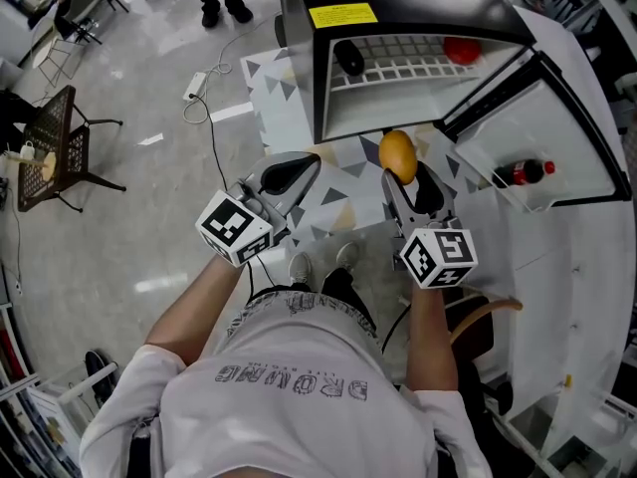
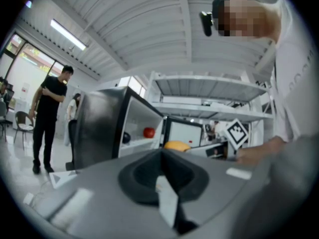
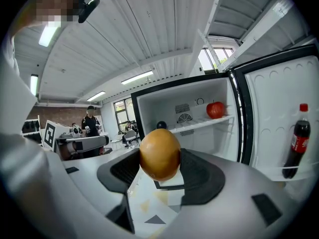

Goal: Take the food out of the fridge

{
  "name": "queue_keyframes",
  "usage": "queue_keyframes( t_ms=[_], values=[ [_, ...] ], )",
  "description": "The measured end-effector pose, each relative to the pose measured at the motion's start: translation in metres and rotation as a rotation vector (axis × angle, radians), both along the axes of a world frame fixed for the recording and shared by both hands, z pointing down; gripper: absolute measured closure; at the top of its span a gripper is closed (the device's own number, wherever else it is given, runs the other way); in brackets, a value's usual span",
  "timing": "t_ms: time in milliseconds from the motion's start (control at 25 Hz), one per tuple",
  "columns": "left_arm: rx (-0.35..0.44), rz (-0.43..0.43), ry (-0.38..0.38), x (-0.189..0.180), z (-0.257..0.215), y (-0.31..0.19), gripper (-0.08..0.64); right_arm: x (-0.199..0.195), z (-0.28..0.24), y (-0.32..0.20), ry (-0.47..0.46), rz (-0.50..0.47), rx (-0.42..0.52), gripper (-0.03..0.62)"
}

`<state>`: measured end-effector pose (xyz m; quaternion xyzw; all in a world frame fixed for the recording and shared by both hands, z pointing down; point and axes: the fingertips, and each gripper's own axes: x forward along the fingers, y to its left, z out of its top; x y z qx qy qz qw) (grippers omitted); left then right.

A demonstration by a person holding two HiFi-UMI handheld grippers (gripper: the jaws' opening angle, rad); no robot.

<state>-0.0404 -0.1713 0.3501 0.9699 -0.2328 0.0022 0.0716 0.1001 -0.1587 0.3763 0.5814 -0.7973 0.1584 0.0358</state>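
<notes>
1. The right tongs [image 1: 404, 177] grip an orange fruit [image 3: 159, 153] between their pads. It is held just outside the open fridge [image 1: 418, 18], with the forearm reaching straight forward.
2. The left tongs [image 2: 161, 156] are pressed together with nothing between them. They are held beside the right pair and angled toward the fridge.
3. On the fridge's wire shelf [image 1: 408, 68] lie a red fruit [image 1: 461, 50] — perhaps an apple — and a dark round item [image 1: 348, 58], well apart.
4. A cola bottle [image 1: 523, 173] sits in the door rack.
</notes>
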Motion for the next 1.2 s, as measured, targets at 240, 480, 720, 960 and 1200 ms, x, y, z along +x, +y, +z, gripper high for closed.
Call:
queue_keyframes(
  t_ms=[240,480,720,960,1200],
  values=[
    [0.004,0.001,0.013,-0.001,-0.005,-0.002,0.553,-0.003,-0.006,0.003,-0.017,0.0,0.008,0.342],
    [0.009,0.007,0.017,0.001,-0.007,-0.004,0.553,-0.005,-0.01,0.004,-0.018,-0.005,0.013,0.342],
    [0.011,0.01,0.018,0.004,-0.009,-0.007,0.554,-0.007,-0.015,0.003,-0.016,-0.013,0.02,0.342],
    [0.008,0.007,0.018,0.005,-0.008,-0.009,0.554,-0.006,-0.014,0.0,-0.018,-0.015,0.016,0.342],
    [0.007,0.006,0.019,0.007,-0.008,-0.01,0.553,-0.005,-0.013,-0.002,-0.02,-0.018,0.01,0.342]
  ],
)
